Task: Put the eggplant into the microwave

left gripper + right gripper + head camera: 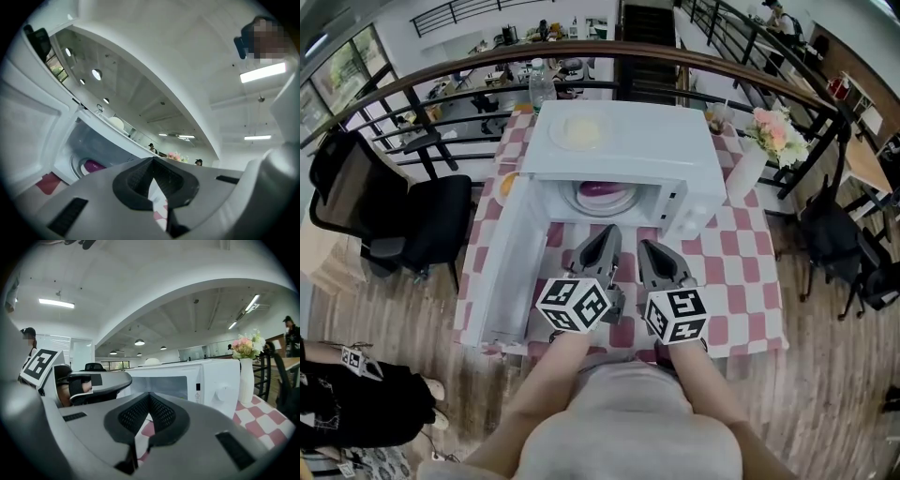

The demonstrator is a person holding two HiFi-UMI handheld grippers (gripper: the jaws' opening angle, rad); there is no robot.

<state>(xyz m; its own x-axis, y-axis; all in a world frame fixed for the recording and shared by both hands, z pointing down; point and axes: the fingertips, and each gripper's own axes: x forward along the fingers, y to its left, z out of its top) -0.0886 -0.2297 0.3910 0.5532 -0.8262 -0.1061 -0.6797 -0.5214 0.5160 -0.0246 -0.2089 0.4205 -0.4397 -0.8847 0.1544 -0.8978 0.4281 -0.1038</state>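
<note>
Already inside — eggplant point(600, 189): purple, lying on the white plate point(624, 202) within the open microwave point(628, 141).
Door point(502, 272): swung wide to the left.
Left gripper point(606, 232): jaws pressed together, nothing between them.
Right gripper point(649, 247): likewise closed and empty, just beside the left, facing the opening.
Handling: probably light and firm, with slick skin — best pinched gently across its thick middle.

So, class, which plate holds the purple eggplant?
The plate inside the open microwave, under the eggplant; the top plate carries something pale yellow.
</note>
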